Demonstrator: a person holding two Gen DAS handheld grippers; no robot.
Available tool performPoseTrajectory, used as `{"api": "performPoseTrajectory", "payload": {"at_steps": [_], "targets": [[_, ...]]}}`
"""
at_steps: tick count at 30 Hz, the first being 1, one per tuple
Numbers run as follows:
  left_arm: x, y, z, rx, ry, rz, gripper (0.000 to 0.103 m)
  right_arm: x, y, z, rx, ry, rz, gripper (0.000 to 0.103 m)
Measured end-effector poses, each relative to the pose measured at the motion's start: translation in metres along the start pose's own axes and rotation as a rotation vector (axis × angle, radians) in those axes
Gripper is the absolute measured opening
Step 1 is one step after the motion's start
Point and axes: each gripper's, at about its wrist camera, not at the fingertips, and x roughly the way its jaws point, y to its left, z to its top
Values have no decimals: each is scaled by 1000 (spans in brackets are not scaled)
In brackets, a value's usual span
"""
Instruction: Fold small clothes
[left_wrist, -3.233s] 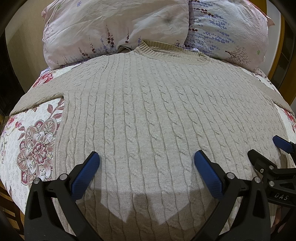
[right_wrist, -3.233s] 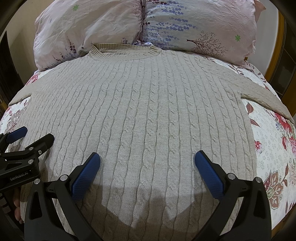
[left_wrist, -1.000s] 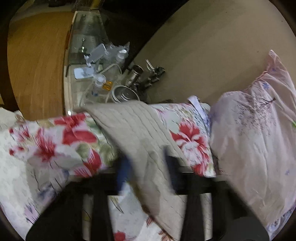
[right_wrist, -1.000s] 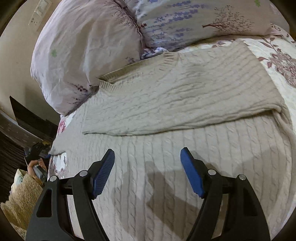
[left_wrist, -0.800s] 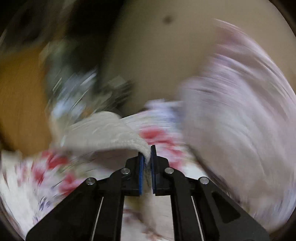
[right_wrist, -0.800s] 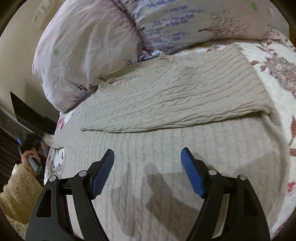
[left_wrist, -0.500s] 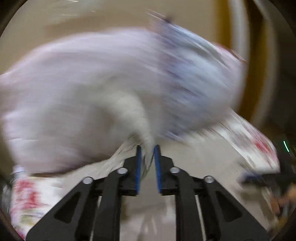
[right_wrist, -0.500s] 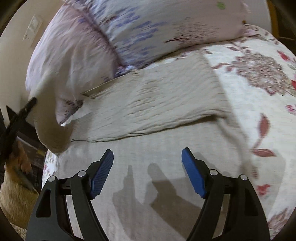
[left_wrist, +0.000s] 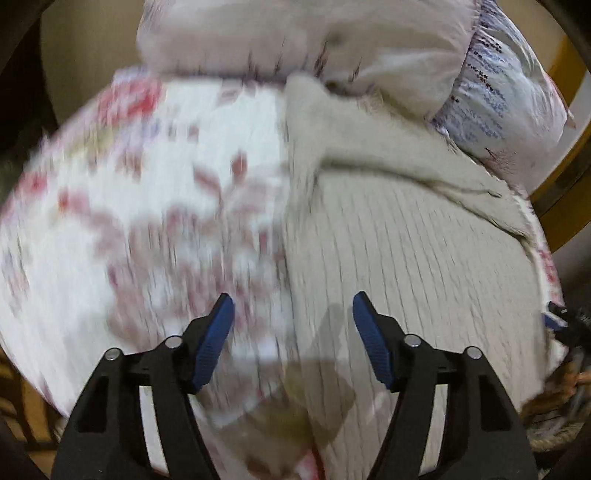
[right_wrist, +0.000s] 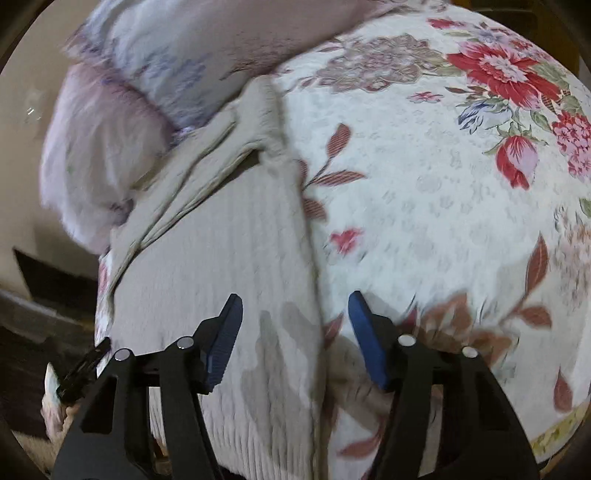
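A beige cable-knit sweater lies flat on the floral bed, both sleeves folded across its chest below the neckline. My left gripper is open and empty, hovering over the sweater's left side edge near the hem. My right gripper is open and empty over the sweater's right side edge near the hem. The folded sleeves form a band under the pillows. The right gripper's tip shows at the far right of the left wrist view.
The floral bedspread surrounds the sweater. Two pillows lie at the head of the bed, just beyond the collar. A wooden bed frame curves at the right. The left gripper's tip shows at the lower left of the right wrist view.
My left gripper carried the left sleeve over the sweater's chest, let it go and opened, then swung back toward the hem. My right gripper shifted right to the sweater's right edge.
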Motion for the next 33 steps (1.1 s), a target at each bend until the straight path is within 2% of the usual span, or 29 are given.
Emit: {"api": "performPoseTrajectory", "payload": {"at_steps": [3, 4, 5, 6, 9, 10, 14, 16, 19, 22, 25, 26, 27, 28, 29, 30, 31, 32, 33], "targets": [[-11, -2, -25, -20, 17, -81, 50, 7, 2, -23, 7, 124, 128, 37], [-12, -7, -31, -38, 41, -125, 39, 9, 1, -31, 13, 160, 158, 33], [-16, -9, -41, -63, 58, -161, 38, 11, 2, -38, 16, 188, 180, 32], [-19, -11, -49, -75, 66, -182, 38, 12, 4, -44, 16, 208, 201, 26], [-21, -20, -67, -101, 105, -226, 34, 15, 12, -62, 7, 267, 252, 18], [-22, -22, -70, -104, 115, -237, 32, 15, 15, -63, 5, 274, 263, 13], [-12, -31, -70, -106, 174, -279, 8, 15, 31, -49, -22, 241, 308, 8], [-10, -31, -60, -126, 175, -321, 7, 11, 45, -30, -42, 186, 340, 8], [-14, -27, -16, -135, 80, -392, 6, 5, 64, 13, -77, 73, 393, 8], [-16, -14, 61, -149, -85, -408, 6, 12, 85, 73, -83, -55, 434, 8], [-2, -16, 136, -135, -200, -364, 6, 33, 102, 127, -63, -156, 439, 8], [5, -17, 155, -132, -217, -353, 7, 45, 109, 146, -54, -183, 425, 8], [12, -18, 168, -135, -220, -339, 8, 53, 109, 159, -40, -194, 407, 10], [29, -20, 188, -152, -208, -312, 14, 74, 113, 177, 0, -195, 367, 27], [43, -20, 199, -182, -185, -275, 33, 92, 116, 190, 32, -176, 329, 44], [51, -16, 203, -207, -169, -239, 46, 106, 115, 197, 61, -148, 274, 75], [57, -10, 207, -253, -159, -192, 59, 118, 114, 200, 92, -126, 224, 76], [55, -3, 204, -273, -166, -194, 62, 122, 114, 196, 105, -127, 228, 76], [53, 2, 200, -278, -180, -213, 68, 120, 115, 189, 81, -133, 246, 84]]}}
